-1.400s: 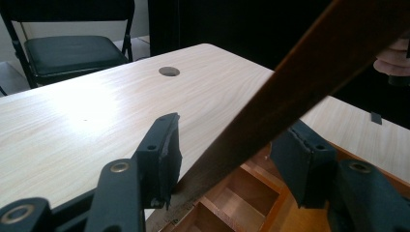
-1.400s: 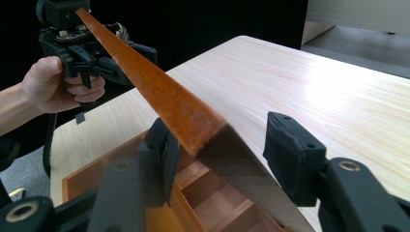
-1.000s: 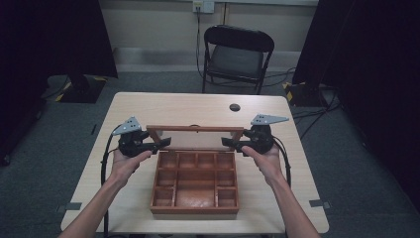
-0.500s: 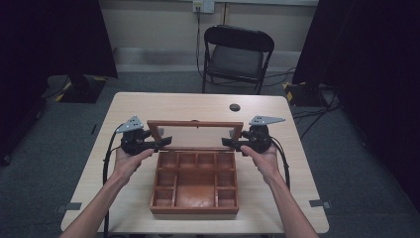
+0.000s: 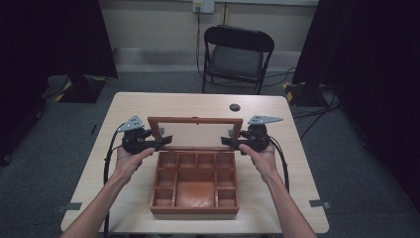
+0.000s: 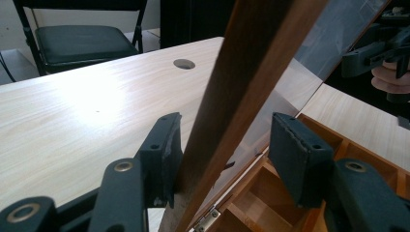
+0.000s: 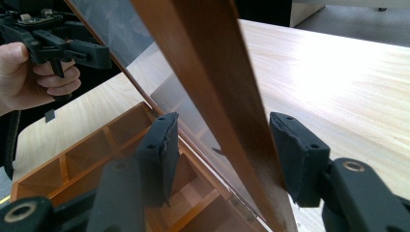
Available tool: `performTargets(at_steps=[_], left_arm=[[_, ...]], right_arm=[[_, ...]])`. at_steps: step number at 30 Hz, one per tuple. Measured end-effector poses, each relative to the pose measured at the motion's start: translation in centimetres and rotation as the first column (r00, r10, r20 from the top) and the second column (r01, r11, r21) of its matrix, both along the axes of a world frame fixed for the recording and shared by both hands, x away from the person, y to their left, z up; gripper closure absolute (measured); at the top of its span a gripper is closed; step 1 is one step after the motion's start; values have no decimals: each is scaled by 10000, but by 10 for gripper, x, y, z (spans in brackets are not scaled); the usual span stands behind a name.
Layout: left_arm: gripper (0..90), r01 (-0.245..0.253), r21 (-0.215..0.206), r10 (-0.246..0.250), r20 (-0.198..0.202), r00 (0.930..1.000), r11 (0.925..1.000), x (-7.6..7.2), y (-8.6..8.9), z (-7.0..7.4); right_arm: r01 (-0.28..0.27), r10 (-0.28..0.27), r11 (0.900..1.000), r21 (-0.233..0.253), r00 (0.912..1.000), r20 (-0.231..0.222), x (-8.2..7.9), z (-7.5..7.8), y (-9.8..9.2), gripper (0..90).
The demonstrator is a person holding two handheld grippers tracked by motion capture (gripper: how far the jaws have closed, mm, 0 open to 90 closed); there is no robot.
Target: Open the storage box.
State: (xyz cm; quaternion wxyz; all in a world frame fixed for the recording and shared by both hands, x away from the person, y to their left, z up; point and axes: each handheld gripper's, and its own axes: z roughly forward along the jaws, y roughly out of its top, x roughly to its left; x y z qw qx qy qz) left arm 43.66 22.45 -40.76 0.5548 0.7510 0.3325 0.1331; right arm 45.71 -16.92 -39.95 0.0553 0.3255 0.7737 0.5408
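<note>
1. Since a second ago the glass-paned lid (image 5: 195, 133) of the wooden box (image 5: 194, 181) has swung higher: it showed as a thin bar seen nearly edge-on, and now its whole frame faces the high camera, close to upright over the box's far edge.
2. Left gripper (image 5: 157, 142) sits at the lid's left side rail. In its own view, the jaws are parted wide with the rail (image 6: 241, 92) running up between them; the near pad (image 6: 167, 157) touches the wood, the other stands clear, so nothing is clamped.
3. Right gripper (image 5: 232, 142) mirrors it at the right rail (image 7: 212, 92). Its jaws are spread too, the rail passing between; one pad (image 7: 295, 157) looks just against the wood, the other apart.
4. Box rests on the light wood table (image 5: 297, 163), toward the person's side, its compartments uncovered; a small metal hinge (image 6: 209, 218) joins lid to box.
5. A black folding chair (image 5: 236, 57) stands beyond the table, and a dark round cap (image 5: 234, 107) sits in the tabletop.
6. No brand, label or writing can be read anywhere.
</note>
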Motion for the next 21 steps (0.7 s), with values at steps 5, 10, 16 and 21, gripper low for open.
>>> performTargets(at_steps=[5, 10, 16, 21], left_arm=[[462, -49, -2, 49, 19, 10000, 10000, 2, 0, -2], [474, 0, -77, 1, 80, 10000, 10000, 5, 1, -4], [477, -40, 31, 40, -2, 10000, 10000, 8, 1, -7], [480, -62, 82, 63, -181, 9998, 9999, 11, 2, -15]], right_arm=[[39, -39, 10000, 19, 10000, 26, 2, -3, 1, 458], [94, -94, 9999, -73, 10000, 15, 5, -6, 2, 477], [140, -140, 9999, -49, 9999, -38, 9, -11, 2, 490], [148, -148, 9999, -11, 9999, -38, 12, -14, 3, 493]])
